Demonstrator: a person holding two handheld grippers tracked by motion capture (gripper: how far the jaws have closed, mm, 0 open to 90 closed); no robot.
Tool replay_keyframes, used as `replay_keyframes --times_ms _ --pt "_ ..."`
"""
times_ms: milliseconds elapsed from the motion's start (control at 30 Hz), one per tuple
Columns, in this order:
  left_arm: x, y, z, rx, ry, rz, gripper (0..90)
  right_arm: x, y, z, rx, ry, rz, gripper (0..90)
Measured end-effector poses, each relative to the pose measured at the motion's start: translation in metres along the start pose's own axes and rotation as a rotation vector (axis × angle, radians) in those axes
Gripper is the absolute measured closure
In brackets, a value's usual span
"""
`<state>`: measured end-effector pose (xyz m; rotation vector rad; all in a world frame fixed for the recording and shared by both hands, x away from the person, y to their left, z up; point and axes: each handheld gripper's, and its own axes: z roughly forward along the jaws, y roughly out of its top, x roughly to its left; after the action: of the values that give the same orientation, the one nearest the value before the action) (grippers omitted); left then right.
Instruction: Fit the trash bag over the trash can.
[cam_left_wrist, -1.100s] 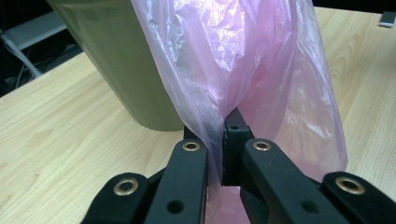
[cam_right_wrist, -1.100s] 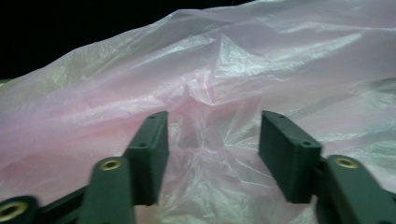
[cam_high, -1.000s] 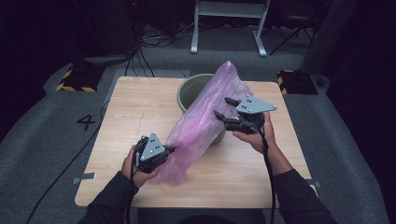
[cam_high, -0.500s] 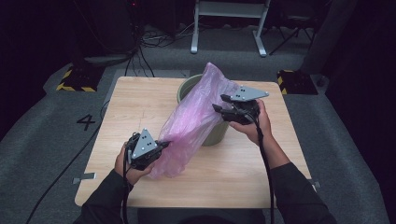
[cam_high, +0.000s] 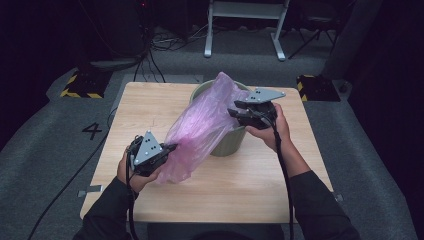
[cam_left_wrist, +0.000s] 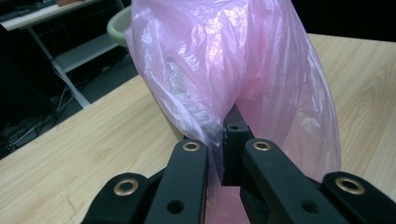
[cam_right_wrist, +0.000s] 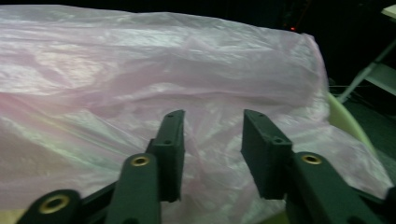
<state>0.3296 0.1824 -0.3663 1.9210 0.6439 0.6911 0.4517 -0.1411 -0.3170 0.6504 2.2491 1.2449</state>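
A thin pink plastic bag (cam_high: 205, 125) lies slanted over a pale green bin (cam_high: 227, 145) on the wooden table (cam_high: 150, 105). My left gripper (cam_high: 170, 148) is shut on the bag's lower end, held above the tabletop. In the left gripper view the film (cam_left_wrist: 224, 60) is pinched between the closed jaws of my left gripper (cam_left_wrist: 219, 140), with the bin (cam_left_wrist: 116, 28) behind. My right gripper (cam_high: 234, 112) is at the bag's upper part by the bin rim. Its jaws have just been closing. In the right gripper view the right gripper (cam_right_wrist: 212, 121) still shows a gap, with the bag (cam_right_wrist: 140, 70) loose in it.
The bin stands at the table's far middle, and its rim (cam_right_wrist: 345, 121) shows at the right of the right gripper view. Beyond the table are a grey floor, a white metal frame (cam_high: 245, 20), cables and yellow-black striped blocks (cam_high: 80, 85).
My left gripper has risen and shifted left with the bag's end, drawing the bag out longer. The right gripper has slid a little left toward the bag's top.
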Motion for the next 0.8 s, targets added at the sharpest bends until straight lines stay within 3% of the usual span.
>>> replay_keyframes --times_ms 133,300,400,533,567,633,733,767,800 --pt "0.0 0.001 -0.005 -0.015 0.007 -0.004 89.2 0.005 0.002 0.001 0.0 0.013 -0.018 52.7" --pt "0.003 0.004 -0.006 -0.026 0.009 -0.009 89.1 0.009 0.007 0.008 0.056 0.034 -0.058 69.2" --pt "0.003 0.006 -0.003 -0.03 0.001 -0.009 89.0 0.011 0.007 0.01 0.067 0.041 -0.071 72.2" --pt "0.003 0.008 0.005 -0.019 -0.002 -0.007 89.0 0.013 0.007 0.007 0.041 0.036 -0.065 63.2" --pt "0.004 0.008 0.007 -0.02 -0.007 -0.011 89.0 0.011 0.008 0.004 0.01 0.039 -0.058 56.1" --pt "0.005 0.009 0.007 -0.019 -0.002 -0.008 89.0 0.008 0.009 0.002 -0.019 0.058 -0.031 52.0" --pt "0.007 0.011 0.008 -0.024 -0.003 -0.012 89.0 0.007 0.012 0.002 -0.024 0.044 -0.027 52.7" --pt "0.008 0.013 0.009 -0.025 -0.002 -0.01 89.0 0.007 0.015 0.005 -0.004 0.041 -0.035 55.8" --pt "0.009 0.017 0.013 -0.026 -0.014 -0.014 88.9 0.006 0.016 0.008 0.01 0.048 -0.049 71.0"
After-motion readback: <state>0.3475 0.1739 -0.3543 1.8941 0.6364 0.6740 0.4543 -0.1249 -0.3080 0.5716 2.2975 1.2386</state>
